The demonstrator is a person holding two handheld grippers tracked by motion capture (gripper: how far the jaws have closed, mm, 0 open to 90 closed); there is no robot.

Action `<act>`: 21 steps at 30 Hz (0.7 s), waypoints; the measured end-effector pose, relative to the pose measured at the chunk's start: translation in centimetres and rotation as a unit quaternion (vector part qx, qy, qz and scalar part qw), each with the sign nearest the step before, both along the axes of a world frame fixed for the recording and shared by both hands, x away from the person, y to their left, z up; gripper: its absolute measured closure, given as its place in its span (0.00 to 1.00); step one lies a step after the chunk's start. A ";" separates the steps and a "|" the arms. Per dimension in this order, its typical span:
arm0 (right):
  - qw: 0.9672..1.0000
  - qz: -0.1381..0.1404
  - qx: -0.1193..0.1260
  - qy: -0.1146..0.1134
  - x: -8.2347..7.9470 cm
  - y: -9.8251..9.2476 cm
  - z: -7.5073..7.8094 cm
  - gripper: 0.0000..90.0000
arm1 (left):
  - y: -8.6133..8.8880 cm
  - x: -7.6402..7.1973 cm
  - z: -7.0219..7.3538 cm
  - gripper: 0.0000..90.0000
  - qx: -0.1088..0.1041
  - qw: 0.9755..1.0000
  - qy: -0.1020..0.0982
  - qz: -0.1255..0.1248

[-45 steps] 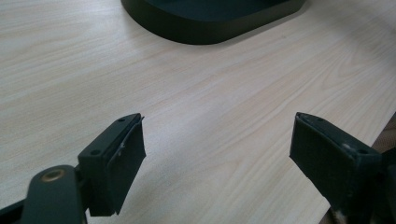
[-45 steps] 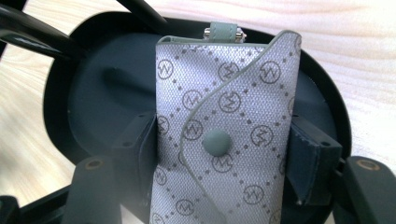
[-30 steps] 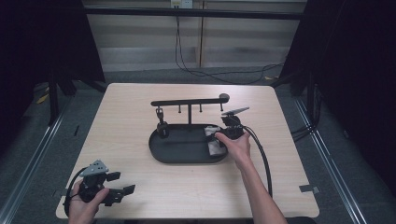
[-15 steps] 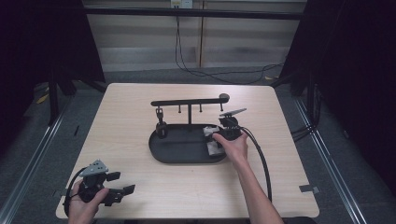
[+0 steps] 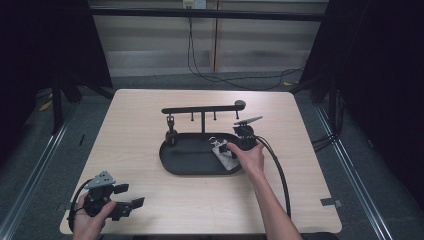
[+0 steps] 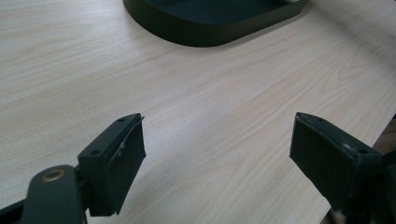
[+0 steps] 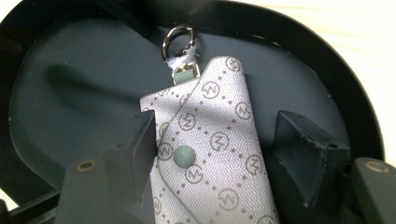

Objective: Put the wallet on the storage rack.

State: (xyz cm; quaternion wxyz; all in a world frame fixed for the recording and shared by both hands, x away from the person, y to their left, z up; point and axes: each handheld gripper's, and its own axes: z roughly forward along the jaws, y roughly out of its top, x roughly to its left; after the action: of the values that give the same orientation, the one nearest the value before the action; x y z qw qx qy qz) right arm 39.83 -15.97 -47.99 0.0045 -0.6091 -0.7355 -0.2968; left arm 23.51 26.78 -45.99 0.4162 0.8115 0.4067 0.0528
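Observation:
A grey patterned key pouch (image 7: 210, 154) with a green snap and a silver clasp (image 7: 180, 39) lies in the black oval tray (image 7: 70, 93). My right gripper (image 7: 215, 126) straddles the pouch. Its jaws have just opened and then eased in slightly, and a gap shows beside the right pad. In the high view the right gripper (image 5: 231, 148) rests at the tray's right end over the pouch (image 5: 225, 154). My left gripper (image 5: 131, 196) is held open at the table's near left corner. Bare wood lies between the jaws of the left gripper (image 6: 217, 140).
A black hook stand (image 5: 202, 109) rises from the back of the tray (image 5: 172, 160), its bar running left to right. The right gripper's cable (image 5: 280, 175) trails to the table's front edge. The tray's rim (image 6: 201, 32) lies ahead of the left gripper.

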 end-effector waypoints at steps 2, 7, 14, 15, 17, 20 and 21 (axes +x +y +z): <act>1.000 -0.001 0.000 -0.002 -0.1 0.0 0.1 0.33 | 0.0 0.0 0.0 0.20 0.001 1.000 -0.001 0.000; 1.000 0.008 0.003 -0.022 -0.4 -0.3 0.8 0.31 | 0.1 0.0 0.1 0.20 -0.007 1.000 0.002 -0.010; 0.998 0.016 0.003 -0.057 -1.2 -1.3 2.1 0.25 | 0.5 0.4 0.0 0.20 -0.022 1.000 0.000 0.013; 0.998 0.020 0.002 -0.063 -1.3 -1.5 2.2 0.24 | 0.6 0.4 0.0 0.20 -0.024 1.000 -0.001 0.015; 0.997 0.019 0.001 -0.070 -1.6 -1.7 2.4 0.24 | 0.6 0.5 0.0 0.20 -0.025 1.000 -0.002 0.017; 0.997 0.016 0.005 -0.074 -2.0 -2.3 2.4 0.21 | 0.5 0.4 0.0 0.20 -0.024 1.000 -0.001 0.017; 0.997 0.014 0.004 -0.078 -2.1 -2.5 2.4 0.20 | 0.5 0.4 0.0 0.20 -0.023 1.000 -0.001 0.017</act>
State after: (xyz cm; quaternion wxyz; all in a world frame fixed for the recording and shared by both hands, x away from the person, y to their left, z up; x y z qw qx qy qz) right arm 37.69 -18.48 -45.59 -0.0463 -0.5733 -0.7410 -0.3465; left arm 23.95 27.29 -46.01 0.4342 0.7948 0.4209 0.0516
